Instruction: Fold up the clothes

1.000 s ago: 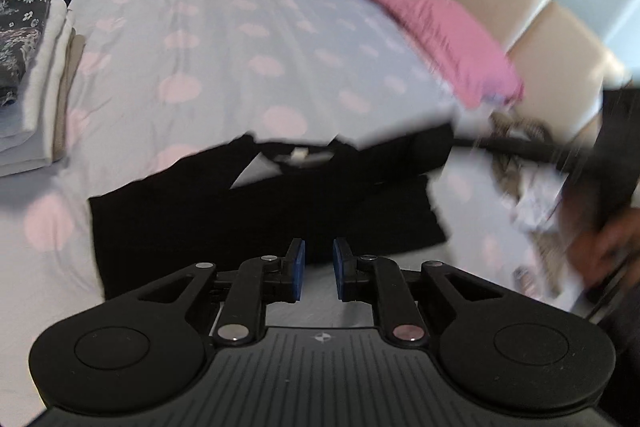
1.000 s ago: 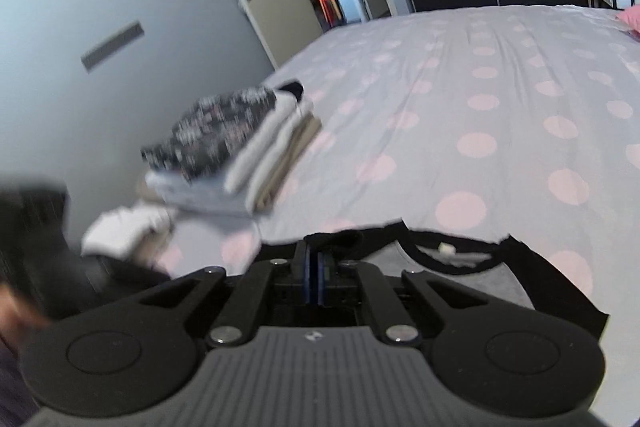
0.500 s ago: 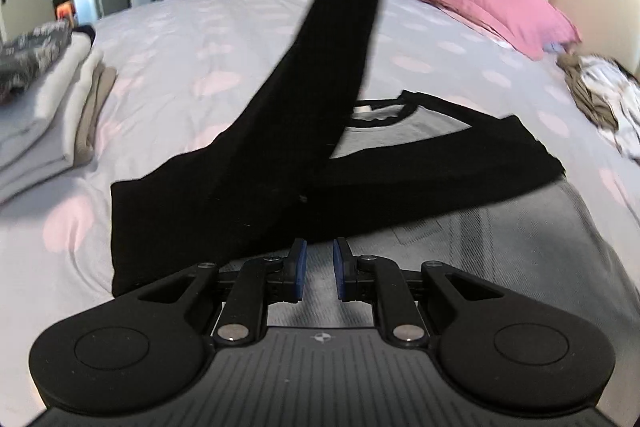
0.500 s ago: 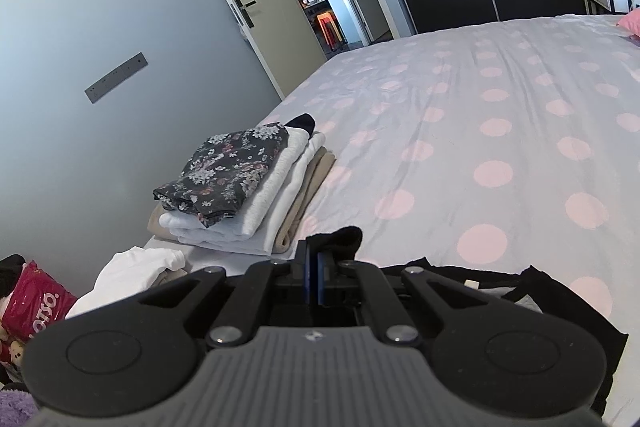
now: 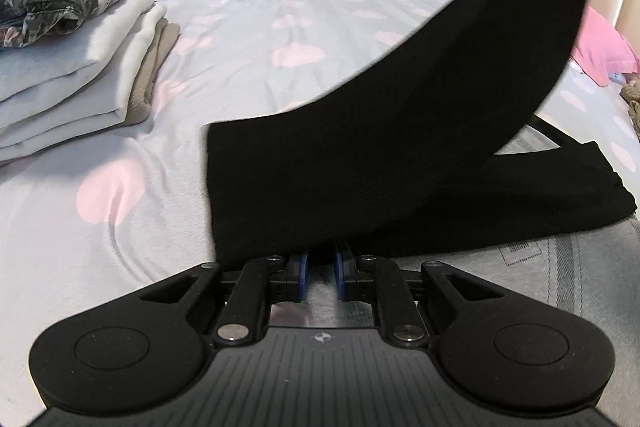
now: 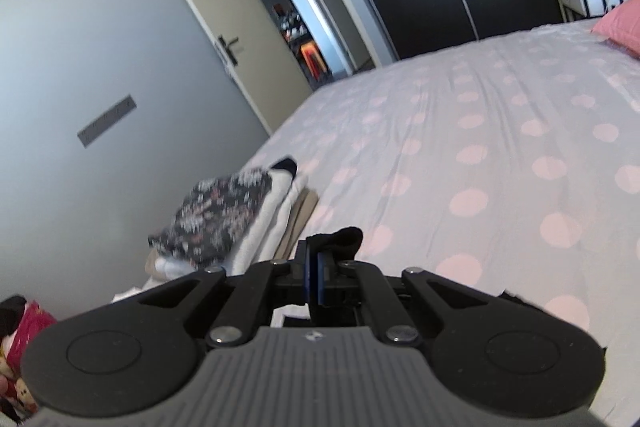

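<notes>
The grey-and-black shirt (image 5: 560, 267) lies flat on the spotted bed (image 5: 280, 39), just to the right of the stack of folded clothes (image 5: 80, 67), which is the thing to steer by here. The right gripper (image 6: 313, 277) is pinched tight on the cuff of the black sleeve (image 5: 460, 67), a tuft of dark cloth poking out past its blue pads, and the sleeve rises in a long taut band from the shirt toward the top right, away from the stack. The left gripper (image 5: 322, 267) sits low at the sleeve's near edge with a narrow gap between its jaws; dark cloth seems to lie at the tips, but I cannot tell whether the pads are pressing it. That is where I see the risk: if the left one is not pinning the fold line, a further pull on the cuff could drag the whole shirt across the sheet, away from the stack, and skew the body. The cuff hold looks shallow too, so it could slip free and drop the sleeve in a heap. A sweep toward the stack might also knock its floral top layer (image 5: 68, 3).
</notes>
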`<state>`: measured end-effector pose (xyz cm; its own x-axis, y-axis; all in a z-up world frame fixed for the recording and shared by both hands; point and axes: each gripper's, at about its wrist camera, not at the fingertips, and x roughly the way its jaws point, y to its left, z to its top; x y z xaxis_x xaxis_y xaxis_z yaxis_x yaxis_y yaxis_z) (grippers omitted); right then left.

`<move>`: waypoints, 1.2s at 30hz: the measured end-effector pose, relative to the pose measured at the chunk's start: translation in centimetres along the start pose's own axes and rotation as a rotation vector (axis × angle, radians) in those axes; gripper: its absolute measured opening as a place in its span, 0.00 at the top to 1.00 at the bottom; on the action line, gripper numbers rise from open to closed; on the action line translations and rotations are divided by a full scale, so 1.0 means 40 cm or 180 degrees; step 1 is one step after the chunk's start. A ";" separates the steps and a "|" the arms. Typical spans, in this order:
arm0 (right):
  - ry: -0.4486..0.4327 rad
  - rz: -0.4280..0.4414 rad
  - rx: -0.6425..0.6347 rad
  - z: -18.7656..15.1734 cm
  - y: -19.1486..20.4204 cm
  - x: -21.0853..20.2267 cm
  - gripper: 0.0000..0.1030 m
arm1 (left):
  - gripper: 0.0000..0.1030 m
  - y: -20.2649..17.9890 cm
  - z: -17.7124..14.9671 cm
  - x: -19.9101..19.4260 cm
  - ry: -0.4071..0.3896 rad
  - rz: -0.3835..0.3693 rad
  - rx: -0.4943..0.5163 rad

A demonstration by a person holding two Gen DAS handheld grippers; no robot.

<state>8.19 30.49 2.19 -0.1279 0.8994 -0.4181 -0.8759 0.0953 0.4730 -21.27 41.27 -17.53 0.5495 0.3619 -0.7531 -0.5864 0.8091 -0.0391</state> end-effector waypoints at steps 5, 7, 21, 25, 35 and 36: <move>-0.0071 -0.0150 0.0113 0.014 -0.046 -0.055 0.96 | 0.88 -0.007 -0.004 0.003 0.0035 0.0035 0.0038; -0.0036 -0.0267 0.0176 0.011 -0.074 -0.072 0.96 | 0.88 -0.007 -0.004 0.005 0.0048 0.0040 0.0031; 0.1188 -0.1407 0.0737 -0.147 -0.394 0.003 0.96 | 0.88 -0.002 -0.003 0.018 0.0124 0.0035 -0.0075; 0.1323 -0.1564 0.0932 -0.206 -0.466 0.029 0.96 | 0.89 0.000 -0.003 0.024 0.0133 0.0040 -0.0080; 0.1376 -0.1778 0.0944 -0.261 -0.504 0.051 0.69 | 0.89 -0.007 0.010 0.030 0.0225 0.0085 0.0017; 0.1348 -0.1760 0.0985 -0.258 -0.504 0.041 0.68 | 0.89 -0.006 0.010 0.031 0.0230 0.0080 0.0006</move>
<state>20.85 25.64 -16.05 0.0695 0.4513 -0.8897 -0.7019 0.6559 0.2779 -20.23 41.71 -18.19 0.4903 0.3477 -0.7992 -0.5983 0.8010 -0.0185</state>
